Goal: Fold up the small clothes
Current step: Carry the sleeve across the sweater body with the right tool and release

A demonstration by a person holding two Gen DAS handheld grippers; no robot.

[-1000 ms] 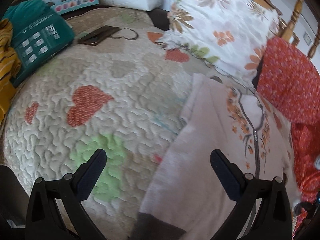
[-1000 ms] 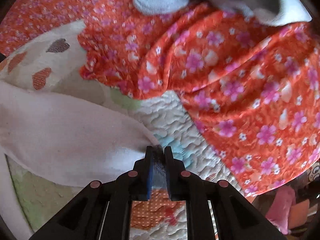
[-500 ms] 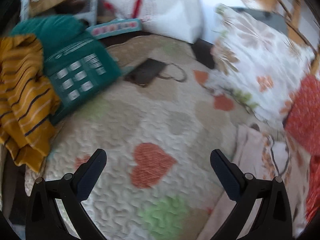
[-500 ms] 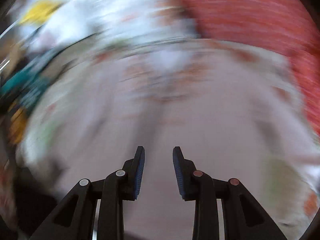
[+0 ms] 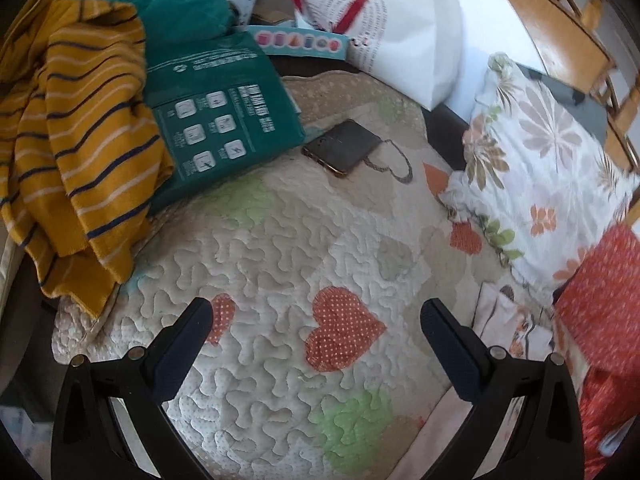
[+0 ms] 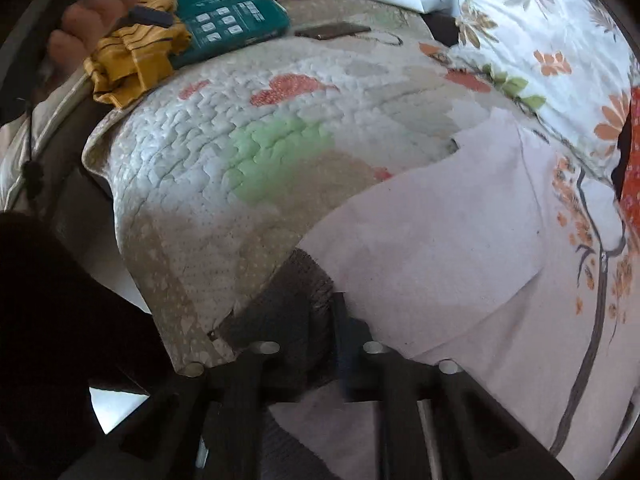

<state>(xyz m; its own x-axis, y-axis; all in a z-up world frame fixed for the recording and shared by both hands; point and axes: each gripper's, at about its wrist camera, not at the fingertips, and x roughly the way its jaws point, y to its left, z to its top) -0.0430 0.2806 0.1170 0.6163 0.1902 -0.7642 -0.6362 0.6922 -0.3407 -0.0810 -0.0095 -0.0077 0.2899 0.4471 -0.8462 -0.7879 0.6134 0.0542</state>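
A pale pink zip-up garment (image 6: 460,248) with orange flower print lies spread on the quilted bed cover (image 6: 248,128). Its dark grey-brown sleeve cuff (image 6: 296,292) sits at the near edge of the quilt. My right gripper (image 6: 326,320) has this cuff between its fingers, and the jaws are closing onto it. The cuff hides the left finger. My left gripper (image 5: 316,312) hangs wide open over the quilt's orange heart patches with nothing between its fingers. In the left wrist view only an edge of the pink garment (image 5: 504,320) shows at the right.
A yellow striped garment (image 5: 80,152) lies over a teal package (image 5: 216,120) at the left. A dark phone (image 5: 340,146), a white paper bag (image 5: 400,40), a floral pillow (image 5: 532,176) and orange flowered cloth (image 5: 600,312) ring the quilt. A person's hand (image 6: 80,28) shows far left.
The left view has swung left, away from the pink garment toward the yellow one. My right gripper left the sleeve end by the orange cloth, opened, swept across and now closes on the cuff.
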